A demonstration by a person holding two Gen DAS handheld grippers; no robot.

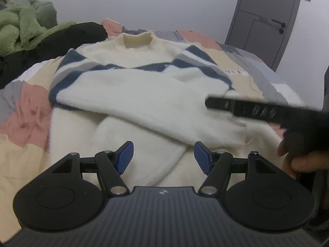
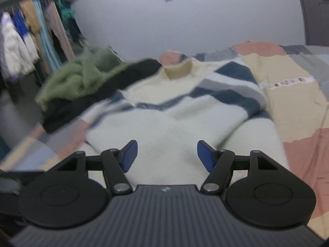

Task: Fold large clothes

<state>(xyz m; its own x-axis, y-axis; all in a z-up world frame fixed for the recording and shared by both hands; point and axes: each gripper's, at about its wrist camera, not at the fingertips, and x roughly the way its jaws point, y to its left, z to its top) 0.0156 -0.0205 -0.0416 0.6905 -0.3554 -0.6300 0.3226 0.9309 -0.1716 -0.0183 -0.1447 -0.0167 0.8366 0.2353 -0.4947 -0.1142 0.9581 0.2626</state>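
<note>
A cream sweater (image 1: 144, 94) with navy and grey stripes lies flat on the bed, collar at the far end. Both sleeves are folded across its body, one crossing over the other. My left gripper (image 1: 163, 157) hovers over the sweater's lower part, open, with nothing between its blue pads (image 1: 125, 156). The right gripper's black body (image 1: 246, 109) reaches in from the right over the folded sleeve, held by a person's hand (image 1: 296, 156). In the right wrist view the same sweater (image 2: 174, 123) fills the middle, and my right gripper (image 2: 166, 156) stands open above it, holding nothing.
A patchwork bedcover (image 1: 26, 111) in pink, beige and grey lies under the sweater. A green fleece (image 1: 18, 28) and a black garment (image 1: 61, 41) are piled at the far left. A grey door (image 1: 265, 18) stands behind. Hanging clothes (image 2: 30, 37) line the left wall.
</note>
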